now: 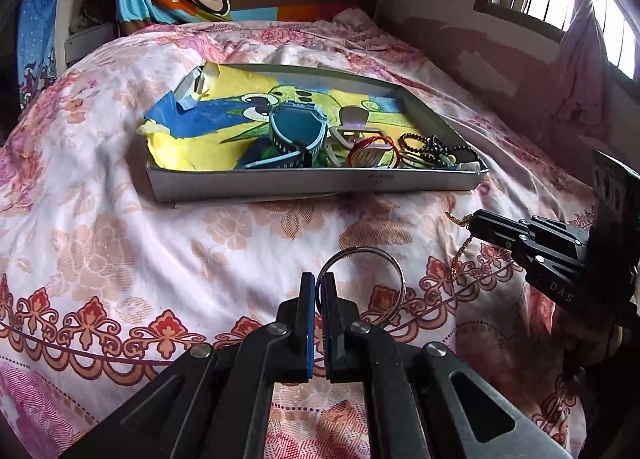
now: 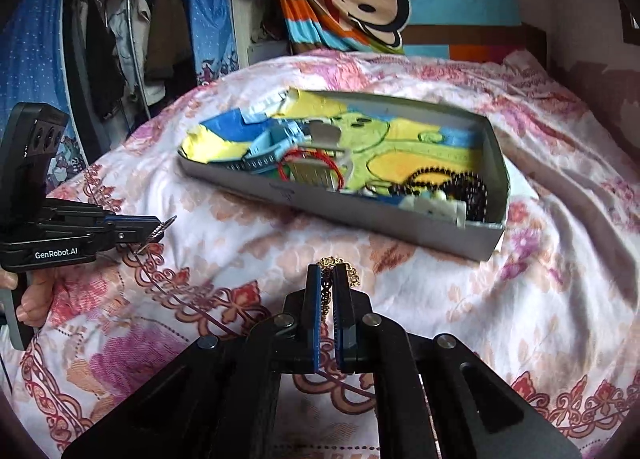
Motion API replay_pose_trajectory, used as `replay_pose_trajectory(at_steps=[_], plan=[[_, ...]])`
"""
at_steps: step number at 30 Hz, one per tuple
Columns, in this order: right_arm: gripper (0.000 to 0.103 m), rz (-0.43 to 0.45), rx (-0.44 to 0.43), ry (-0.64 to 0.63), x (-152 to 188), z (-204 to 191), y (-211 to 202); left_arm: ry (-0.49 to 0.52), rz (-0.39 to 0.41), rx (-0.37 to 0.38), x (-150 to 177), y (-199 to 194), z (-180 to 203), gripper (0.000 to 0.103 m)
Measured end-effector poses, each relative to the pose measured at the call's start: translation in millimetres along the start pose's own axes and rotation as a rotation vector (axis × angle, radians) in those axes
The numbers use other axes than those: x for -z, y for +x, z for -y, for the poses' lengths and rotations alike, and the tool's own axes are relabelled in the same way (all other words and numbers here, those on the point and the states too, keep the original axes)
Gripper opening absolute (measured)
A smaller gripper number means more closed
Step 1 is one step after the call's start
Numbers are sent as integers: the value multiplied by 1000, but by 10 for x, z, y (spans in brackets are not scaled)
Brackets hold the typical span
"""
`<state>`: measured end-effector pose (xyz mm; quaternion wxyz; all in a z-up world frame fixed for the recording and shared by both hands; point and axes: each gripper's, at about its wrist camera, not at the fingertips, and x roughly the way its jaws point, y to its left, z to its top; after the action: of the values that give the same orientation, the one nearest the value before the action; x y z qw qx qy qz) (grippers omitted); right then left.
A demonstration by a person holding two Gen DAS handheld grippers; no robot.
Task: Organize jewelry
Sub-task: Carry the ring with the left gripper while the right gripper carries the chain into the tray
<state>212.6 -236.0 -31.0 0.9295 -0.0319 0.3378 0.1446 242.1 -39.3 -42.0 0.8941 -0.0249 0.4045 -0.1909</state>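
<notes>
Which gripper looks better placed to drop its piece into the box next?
Probably the right. The right gripper is shut on the gold chain, with the grey box close ahead of its fingers. The left gripper, shut on the silver bangle, sits further back from the box's front wall.

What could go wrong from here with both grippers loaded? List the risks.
1. The left gripper pinches the silver bangle only at its thin rim, so it could twist or slip out on the way to the box.
2. The gold chain dangles loose from the right gripper and may snag on the bedsheet or the box wall.
3. The box sits on soft, rumpled bedding; a bump might tip it.
</notes>
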Motion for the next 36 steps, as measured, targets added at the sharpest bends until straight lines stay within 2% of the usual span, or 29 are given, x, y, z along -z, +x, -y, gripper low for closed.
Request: replay_pose_trajectory(at_steps=[7, 11, 15, 19, 22, 24, 28, 36], plan=[[5, 95, -19, 1, -217, -3, -242, -23, 42, -9, -131, -144, 37, 3], [5, 158, -50, 31, -456, 32, -393, -65, 55, -44, -357, -164, 5, 3], [5, 213, -70, 38, -734, 68, -403, -132, 85, -129, -716, -87, -67, 3], [5, 262, -84, 79, -948, 146, -175, -193, 88, -219, -962, 116, -218, 3], [5, 248, -94, 149, -968, 243, 94, -215, 64, -273, -1050, 314, -324, 3], [5, 208, -84, 179, -963, 305, 315, -237, 42, -285, -1082, 486, -405, 3], [5, 138, -36, 184, -854, 352, 577, -266, 4, -275, -1048, 705, -477, 3], [5, 78, -38, 272, -577, 534, 762, -304, -8, -241, -913, 803, -520, 4]])
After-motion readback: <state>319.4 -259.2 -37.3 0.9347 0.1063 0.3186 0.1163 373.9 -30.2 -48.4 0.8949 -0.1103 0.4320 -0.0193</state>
